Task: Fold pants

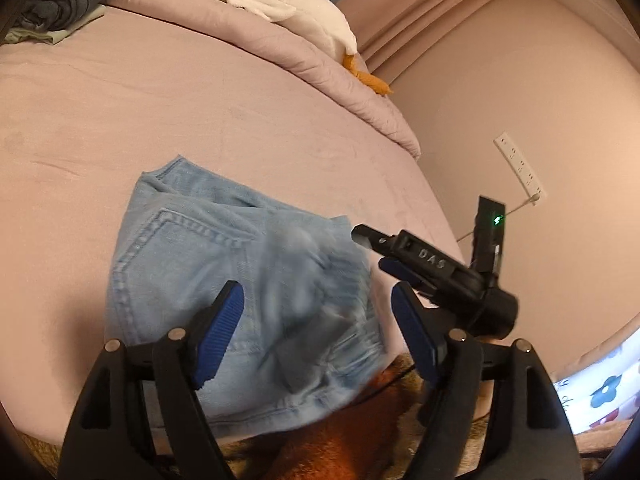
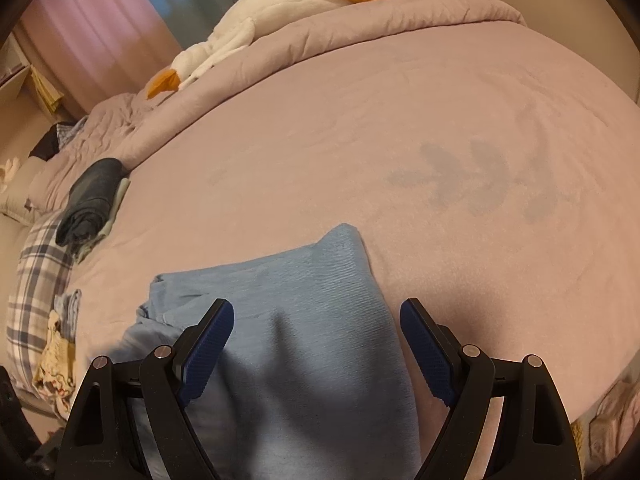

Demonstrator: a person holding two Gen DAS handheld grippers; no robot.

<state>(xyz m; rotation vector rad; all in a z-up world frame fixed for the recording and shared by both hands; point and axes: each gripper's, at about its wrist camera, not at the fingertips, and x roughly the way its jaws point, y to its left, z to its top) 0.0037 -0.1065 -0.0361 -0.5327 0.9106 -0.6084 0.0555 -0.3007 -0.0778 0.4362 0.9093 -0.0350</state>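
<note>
Hovering over the bed (image 2: 440, 128), both my tongs stand apart and grip nothing. Folded jeans (image 1: 192, 264) lie under the left tongs (image 1: 318, 300) and right tongs (image 2: 316, 316).

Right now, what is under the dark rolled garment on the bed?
Under the dark rolled garment a pale green folded cloth shows at its edge, on the pink bed. The rest underneath is covered.

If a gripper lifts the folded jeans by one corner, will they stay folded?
Probably not. The jeans look soft and floppy, with creased, uneven layers, so they would likely droop and unfold. The denim seems thick, so fairly heavy for its size, and unlikely to slide on the fuzzy bedsheet.
</note>
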